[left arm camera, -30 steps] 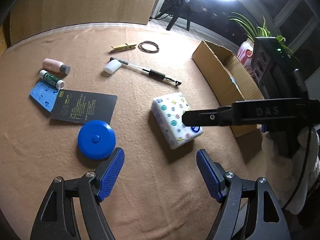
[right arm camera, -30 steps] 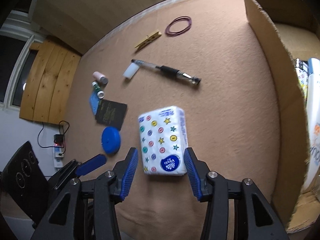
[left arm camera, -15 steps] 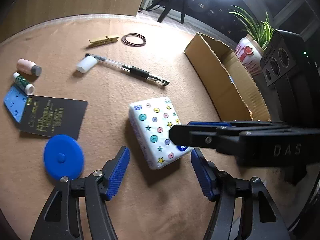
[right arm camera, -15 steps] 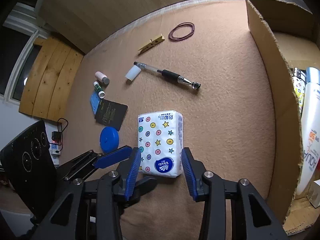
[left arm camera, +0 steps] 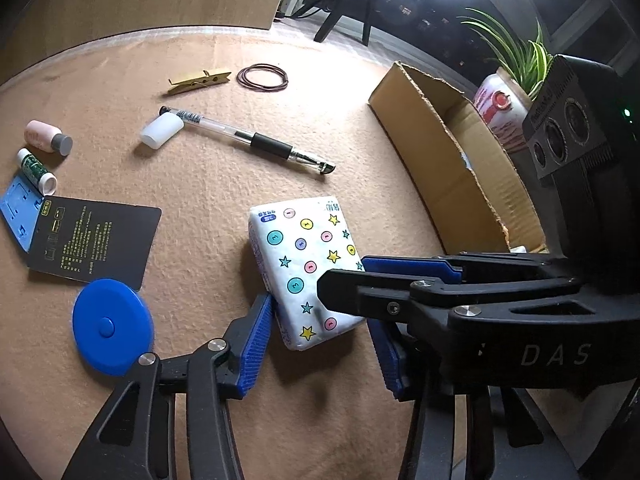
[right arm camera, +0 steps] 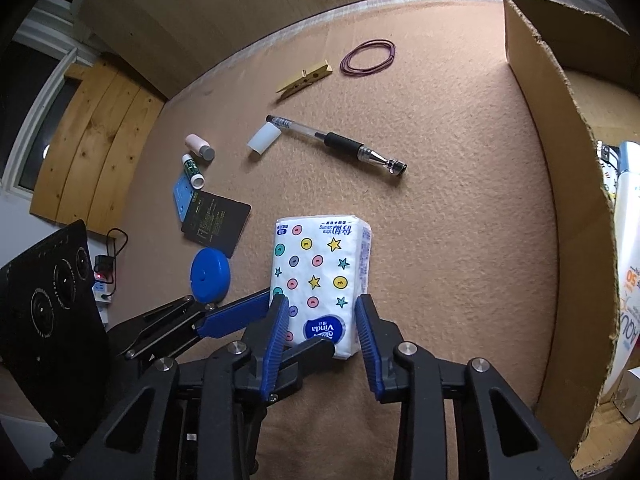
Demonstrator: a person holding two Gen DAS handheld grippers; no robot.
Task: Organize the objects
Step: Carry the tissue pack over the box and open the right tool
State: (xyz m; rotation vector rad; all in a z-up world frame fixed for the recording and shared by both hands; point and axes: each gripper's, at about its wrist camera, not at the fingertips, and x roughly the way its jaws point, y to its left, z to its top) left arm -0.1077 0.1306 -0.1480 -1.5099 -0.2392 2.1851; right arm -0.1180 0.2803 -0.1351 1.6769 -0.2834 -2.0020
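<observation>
A white tissue pack (left arm camera: 304, 264) printed with coloured dots and stars lies on the tan felt table; it also shows in the right wrist view (right arm camera: 320, 276). My right gripper (right arm camera: 322, 336) straddles its near end, blue pads close to both sides, jaws open. My left gripper (left arm camera: 320, 344) is open too, its left pad touching the pack's near corner, its right finger hidden behind the right gripper's fingers (left arm camera: 400, 292), which cross in front. The open cardboard box (left arm camera: 452, 160) stands to the right, also in the right wrist view (right arm camera: 560, 160).
On the felt lie a blue round disc (left arm camera: 112, 326), a black card (left arm camera: 92, 240) over a blue tray (left arm camera: 16, 208), two small bottles (left arm camera: 44, 136), a pen (left arm camera: 252, 144), a white cap (left arm camera: 160, 130), a clothespin (left arm camera: 200, 80) and rubber bands (left arm camera: 262, 77). The box holds a white bottle (right arm camera: 628, 260).
Both grippers have moved in on the tissue pack. The right jaws have narrowed around its near end, and the left gripper has come up against its corner.
</observation>
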